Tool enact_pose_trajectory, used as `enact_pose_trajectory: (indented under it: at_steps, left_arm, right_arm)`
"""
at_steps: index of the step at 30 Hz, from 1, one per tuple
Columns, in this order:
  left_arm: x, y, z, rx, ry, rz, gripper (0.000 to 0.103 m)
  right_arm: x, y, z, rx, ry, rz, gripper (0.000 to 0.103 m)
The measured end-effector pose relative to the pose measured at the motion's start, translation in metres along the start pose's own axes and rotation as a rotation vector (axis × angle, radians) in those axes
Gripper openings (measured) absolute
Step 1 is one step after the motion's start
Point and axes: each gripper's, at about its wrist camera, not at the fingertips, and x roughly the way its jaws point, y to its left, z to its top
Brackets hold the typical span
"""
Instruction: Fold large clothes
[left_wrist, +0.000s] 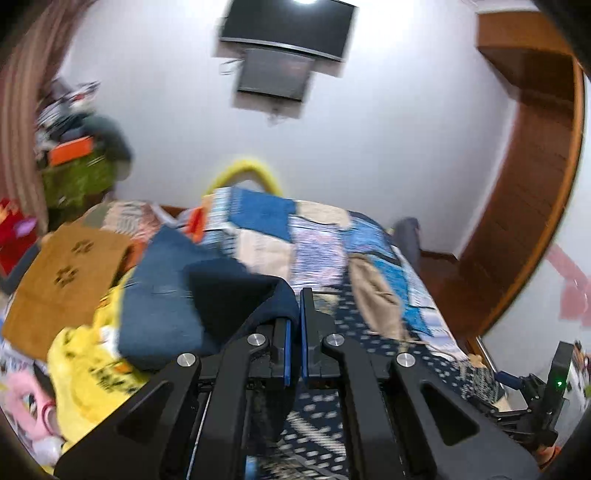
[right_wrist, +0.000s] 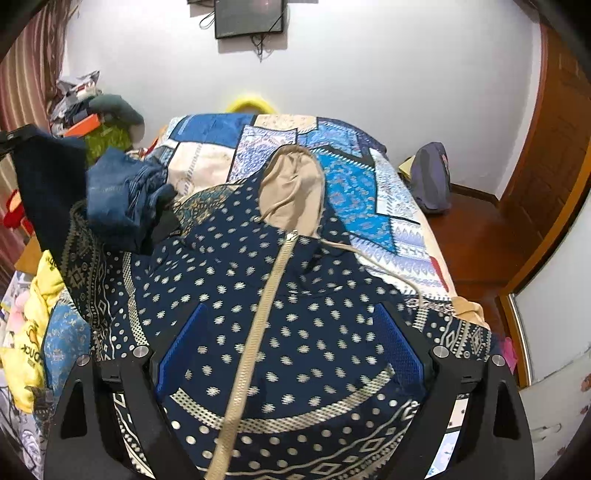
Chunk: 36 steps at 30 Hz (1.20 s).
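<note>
- Step in hand, as I judge it: clearing or picking up one garment before the folding proper. The left claw lifts a dark blue cloth off the heap at the bed's left side.
- In the right wrist view that same cloth hangs from the left claw at the far left, above the jeans, which lie bunched on the dotted garment.
- The dotted garment, navy with pale dots and a tan zip down its middle, lies spread on the quilt, its tan hood pointing toward the wall.
- Left claw: jaws together, clamped on a fold of the dark blue cloth; the fabric drapes over the left finger and down between the two.
- Right claw: jaws wide apart, holding nothing, hovering above the dotted garment on either side of the zip; I cannot tell whether its tips touch the fabric.
- Next move, I judge: the cloth must be carried clear of the dotted garment, or laid flat, and the jeans may need shifting too. The right claw would need to come down on an edge before it can grip.
</note>
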Motion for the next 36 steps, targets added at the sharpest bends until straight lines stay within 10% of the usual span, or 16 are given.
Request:
enact_pose_trajectory:
  at_steps: [13, 25, 36]
  left_arm:
    - [0.106, -0.165, -0.063, 0.179, 0.276, -0.184, 0.003]
    - [0.153, -0.221, -0.166, 0.293, 0.602, -0.26, 0.006]
    - [0.09, -0.187, -0.144, 0.387, 0.456, -0.221, 0.071]
  right_arm:
    - [-0.011, -0.07, -0.022, 0.098, 0.024, -0.031, 0.089]
    - [-0.006, -0.086, -0.041, 0.105, 0.076, -0.066, 0.089]
    - [-0.008, -0.055, -0.025, 0.035, 0.038, -0.008, 0.089]
